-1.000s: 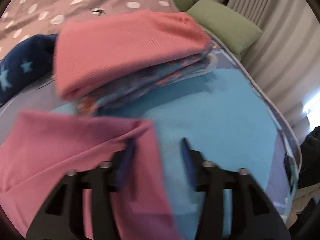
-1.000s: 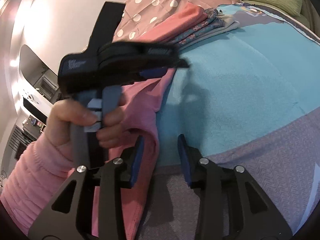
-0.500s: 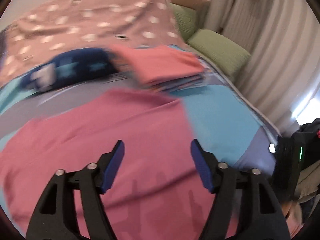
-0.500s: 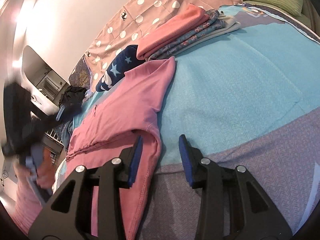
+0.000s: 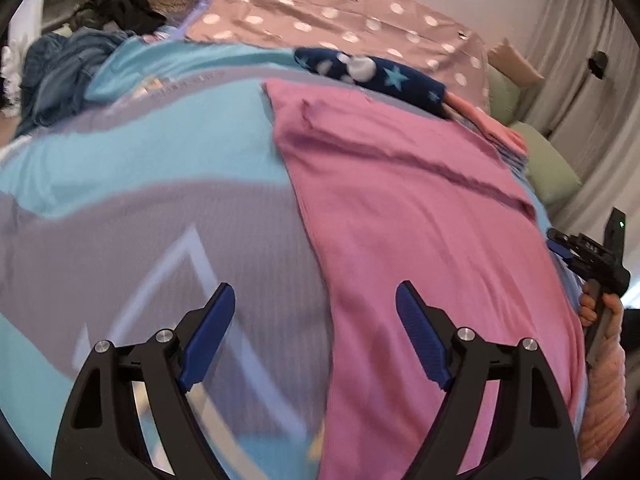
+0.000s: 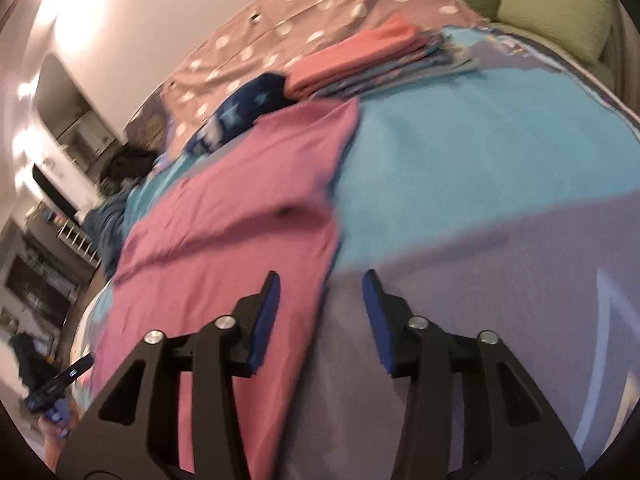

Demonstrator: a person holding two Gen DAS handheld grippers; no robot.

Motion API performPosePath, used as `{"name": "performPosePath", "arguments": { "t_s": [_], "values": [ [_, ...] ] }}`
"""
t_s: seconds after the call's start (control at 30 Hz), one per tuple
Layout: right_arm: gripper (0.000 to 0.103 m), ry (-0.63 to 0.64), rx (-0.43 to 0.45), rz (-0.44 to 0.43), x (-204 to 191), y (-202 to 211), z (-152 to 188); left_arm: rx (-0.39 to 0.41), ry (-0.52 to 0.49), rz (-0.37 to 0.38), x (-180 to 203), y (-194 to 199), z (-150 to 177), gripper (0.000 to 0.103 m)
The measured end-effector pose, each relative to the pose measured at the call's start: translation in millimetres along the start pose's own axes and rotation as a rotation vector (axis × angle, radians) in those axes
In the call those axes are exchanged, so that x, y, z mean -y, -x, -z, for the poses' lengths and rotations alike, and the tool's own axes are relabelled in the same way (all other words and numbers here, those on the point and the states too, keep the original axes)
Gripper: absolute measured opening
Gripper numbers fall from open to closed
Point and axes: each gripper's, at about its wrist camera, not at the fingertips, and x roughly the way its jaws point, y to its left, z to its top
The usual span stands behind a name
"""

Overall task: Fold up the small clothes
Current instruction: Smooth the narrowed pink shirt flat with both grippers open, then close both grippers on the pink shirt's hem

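Left gripper point(image 5: 316, 332): my jaws are opening wide with nothing between the pads; they hang over the near left edge of the pink garment point(image 5: 420, 216), one finger above the cloth, the other above the bedspread point(image 5: 120, 160).
Right gripper point(image 6: 320, 320): my jaws are opening too, and empty; the left pad sits over the garment's right edge, the right pad over bare bedspread.
Where the garment lies: spread fairly flat on the bed, lengthwise away from me, its far end just beside the navy star-print piece point(image 5: 384, 72). The folded stack point(image 6: 360, 60) sits beyond it, near the green cushions point(image 6: 556, 12).
How it will handle: I judge it light, thin and limp, with no stiffness of its own. It should drape and sag from any single point, and it may drag or bunch on the textured spread.
Wrinkles: a shallow ridge runs across the middle and one fold near the far end; I would flatten these first.
Where to grip: at the two near corners or side hems, one in each gripper, pinching the edge only so the bedspread is not caught.
Risk: a one-sided lift would skew the fold.
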Motion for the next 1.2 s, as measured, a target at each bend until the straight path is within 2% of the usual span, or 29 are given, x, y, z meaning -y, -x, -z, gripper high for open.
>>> {"name": "performPosePath", "arguments": {
  "t_s": [0.1, 0.23, 0.47, 0.6, 0.7, 0.77, 0.93, 0.97, 1.03, 1.1, 1.13, 1.17, 1.2],
  "values": [
    [0.050, 0.056, -0.054, 0.004, -19, 21, 35, -0.011, -0.070, 0.009, 9, 4, 18, 0.083],
    [0.061, 0.114, -0.098, 0.039, -40, 46, 69, -0.037, -0.166, 0.014, 23, 14, 37, 0.083],
    [0.063, 0.238, -0.163, 0.113, -83, 82, 123, -0.036, -0.160, 0.077, 28, 37, 69, 0.083],
    [0.065, 0.334, -0.192, 0.104, -105, 92, 150, -0.047, -0.150, 0.125, 31, 50, 86, 0.083],
    [0.065, 0.321, -0.211, 0.084, -104, 93, 158, -0.050, -0.144, 0.131, 32, 55, 96, 0.083],
    [0.065, 0.259, -0.217, 0.058, -94, 100, 161, -0.051, -0.123, 0.147, 30, 61, 102, 0.083],
    [0.065, 0.170, -0.232, -0.041, -78, 125, 176, -0.071, -0.045, 0.259, 23, 79, 123, 0.076],
    [0.064, 0.167, -0.237, -0.059, -76, 127, 179, -0.074, -0.042, 0.274, 23, 80, 126, 0.072],
    [0.062, 0.162, -0.250, -0.091, -74, 129, 186, -0.080, -0.048, 0.312, 25, 82, 134, 0.054],
    [0.058, 0.135, -0.246, -0.110, -71, 122, 188, -0.091, -0.047, 0.329, 27, 77, 137, 0.042],
    [0.043, 0.123, -0.244, -0.115, -71, 119, 187, -0.088, -0.042, 0.324, 28, 73, 137, 0.031],
    [0.010, 0.112, -0.240, -0.116, -70, 115, 185, -0.082, -0.032, 0.321, 27, 69, 135, 0.022],
    [0.008, 0.100, -0.250, -0.135, -70, 113, 183, -0.082, -0.014, 0.316, 25, 66, 132, 0.006]
  ]
}}
